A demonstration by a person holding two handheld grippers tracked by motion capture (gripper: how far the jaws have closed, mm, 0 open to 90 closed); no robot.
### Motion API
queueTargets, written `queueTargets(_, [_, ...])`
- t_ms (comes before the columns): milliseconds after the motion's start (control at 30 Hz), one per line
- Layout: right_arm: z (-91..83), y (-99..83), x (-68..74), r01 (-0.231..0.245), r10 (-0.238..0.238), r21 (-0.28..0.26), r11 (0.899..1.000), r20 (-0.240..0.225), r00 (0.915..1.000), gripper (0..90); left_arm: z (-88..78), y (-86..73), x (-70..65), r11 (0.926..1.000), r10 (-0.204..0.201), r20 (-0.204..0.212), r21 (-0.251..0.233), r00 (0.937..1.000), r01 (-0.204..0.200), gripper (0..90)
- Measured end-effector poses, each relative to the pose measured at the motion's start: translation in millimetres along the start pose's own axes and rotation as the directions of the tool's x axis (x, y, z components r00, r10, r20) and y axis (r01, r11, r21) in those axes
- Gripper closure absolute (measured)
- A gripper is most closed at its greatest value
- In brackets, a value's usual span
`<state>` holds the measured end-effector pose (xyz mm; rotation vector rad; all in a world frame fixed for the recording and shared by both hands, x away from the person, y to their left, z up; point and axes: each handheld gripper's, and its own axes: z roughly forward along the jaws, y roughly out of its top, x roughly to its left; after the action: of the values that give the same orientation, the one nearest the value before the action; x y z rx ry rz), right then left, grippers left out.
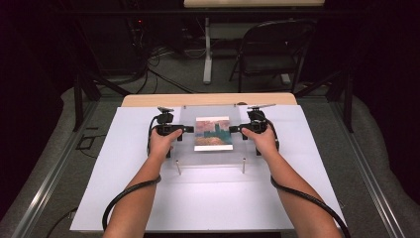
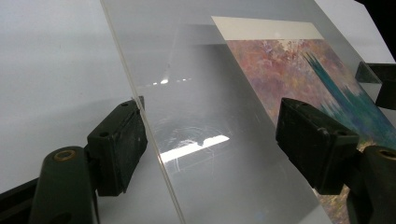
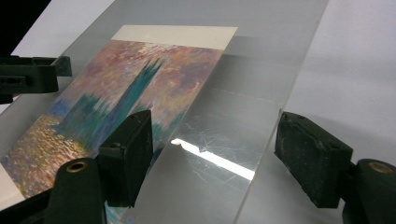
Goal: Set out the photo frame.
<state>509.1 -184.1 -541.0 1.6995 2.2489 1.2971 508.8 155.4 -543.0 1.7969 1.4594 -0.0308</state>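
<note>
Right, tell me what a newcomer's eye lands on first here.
First, the colourful painted print, pink sky over teal towers, lying mid-table under a clear acrylic sheet on short metal posts. Then the two hand-held grippers flanking it: the left gripper at the sheet's left edge and the right gripper at its right edge, each with open jaws straddling that edge.

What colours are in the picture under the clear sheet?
The picture is pink, teal and gold, clearest in the right gripper view.
</note>
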Motion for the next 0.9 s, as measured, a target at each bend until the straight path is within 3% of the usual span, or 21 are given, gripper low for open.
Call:
queueTargets(267, [2.7, -0.2, 0.7, -0.011, 0.011, 0.001, 1.0, -0.01, 0.9999, 25.7, 0.0, 1.1, -2.0, 0.9997, -0.011, 0.0, 0.02, 0.9999, 0.011, 23.6])
queueTargets(900, [8.9, -1.2, 0.9, -0.065, 0.066, 0.03, 0.997, -0.05, 0.9965, 22.4, 1.6, -0.7, -0.3, 0.9977, -0.056, 0.045, 0.042, 0.9974, 0.054, 23.7])
